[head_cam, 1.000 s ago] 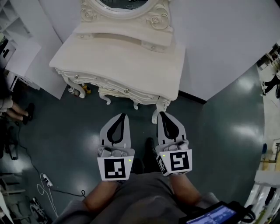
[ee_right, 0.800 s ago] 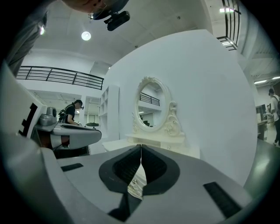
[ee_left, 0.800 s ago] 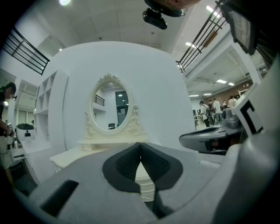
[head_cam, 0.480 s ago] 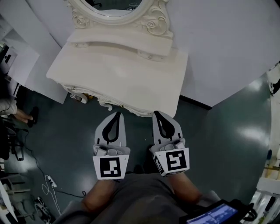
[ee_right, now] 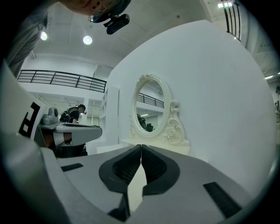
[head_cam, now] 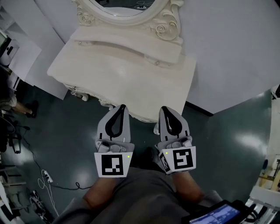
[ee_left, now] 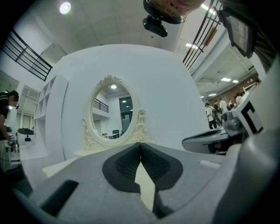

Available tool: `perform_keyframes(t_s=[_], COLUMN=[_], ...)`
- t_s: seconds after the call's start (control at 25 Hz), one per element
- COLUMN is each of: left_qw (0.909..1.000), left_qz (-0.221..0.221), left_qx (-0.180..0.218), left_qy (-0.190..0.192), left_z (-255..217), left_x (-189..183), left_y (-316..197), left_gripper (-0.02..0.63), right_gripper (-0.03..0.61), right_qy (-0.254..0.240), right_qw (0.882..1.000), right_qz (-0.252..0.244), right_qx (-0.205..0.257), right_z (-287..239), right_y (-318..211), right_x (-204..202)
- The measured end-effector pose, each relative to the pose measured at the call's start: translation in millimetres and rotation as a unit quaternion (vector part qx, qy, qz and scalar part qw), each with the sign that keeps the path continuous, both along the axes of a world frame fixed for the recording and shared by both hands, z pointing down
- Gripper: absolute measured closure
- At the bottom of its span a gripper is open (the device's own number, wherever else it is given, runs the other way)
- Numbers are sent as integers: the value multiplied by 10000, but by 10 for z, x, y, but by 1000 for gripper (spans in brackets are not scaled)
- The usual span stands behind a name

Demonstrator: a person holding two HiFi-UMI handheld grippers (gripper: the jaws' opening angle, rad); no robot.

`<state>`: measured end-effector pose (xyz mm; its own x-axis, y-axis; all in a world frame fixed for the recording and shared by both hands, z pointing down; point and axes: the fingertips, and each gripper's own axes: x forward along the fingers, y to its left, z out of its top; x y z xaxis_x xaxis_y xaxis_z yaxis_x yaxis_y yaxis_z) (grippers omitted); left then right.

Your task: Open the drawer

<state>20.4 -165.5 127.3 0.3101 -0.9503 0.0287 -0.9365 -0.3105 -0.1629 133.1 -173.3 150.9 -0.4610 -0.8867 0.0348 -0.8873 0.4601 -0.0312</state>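
Note:
A cream carved dressing table (head_cam: 127, 74) with an oval mirror (head_cam: 127, 11) stands against a white wall. Its drawer fronts are hidden under the table top; only a strip of the carved front edge (head_cam: 81, 93) shows. My left gripper (head_cam: 122, 106) is shut and empty, its tip over the table's front edge. My right gripper (head_cam: 164, 108) is also shut and empty, beside it at the same edge. In the left gripper view the shut left gripper (ee_left: 140, 143) points level at the mirror (ee_left: 113, 111). From the right gripper view the right gripper (ee_right: 141, 145) faces the mirror (ee_right: 148, 109).
A table leg (head_cam: 156, 128) shows between the grippers. Cables and a power strip (head_cam: 45, 179) lie on the dark floor at left, where a person's foot (head_cam: 30, 107) stands. White panels (head_cam: 26, 57) lean left of the table. A device with a screen (head_cam: 216, 214) is at bottom right.
Both grippers have moved forward together to the table's front edge. The drawer fronts and knobs, seen before, have slipped out of sight beneath the table top.

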Motion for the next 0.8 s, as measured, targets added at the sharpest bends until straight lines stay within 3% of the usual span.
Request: perform_keyframes(t_s=[0.28,0.52,0.8], left_qw=[9993,9942,9886], left_qz=[157,322,391], left_qx=[-304,-1019,-1426], left_qy=[154,133,279], left_z=[336,990,1684], left_x=[-238,-383,-570], left_y=[-113,19,146], left_gripper=[598,598,598], right_gripper=[565,565,565], right_qy=[124,172,111], right_qw=[9992,9967,9934], right_qz=[29,-5,60], right_qx=[-391,-796,-1137], right_z=[262,681,1185], right_y=[48,266,494], right_x=[-271,-584,-840])
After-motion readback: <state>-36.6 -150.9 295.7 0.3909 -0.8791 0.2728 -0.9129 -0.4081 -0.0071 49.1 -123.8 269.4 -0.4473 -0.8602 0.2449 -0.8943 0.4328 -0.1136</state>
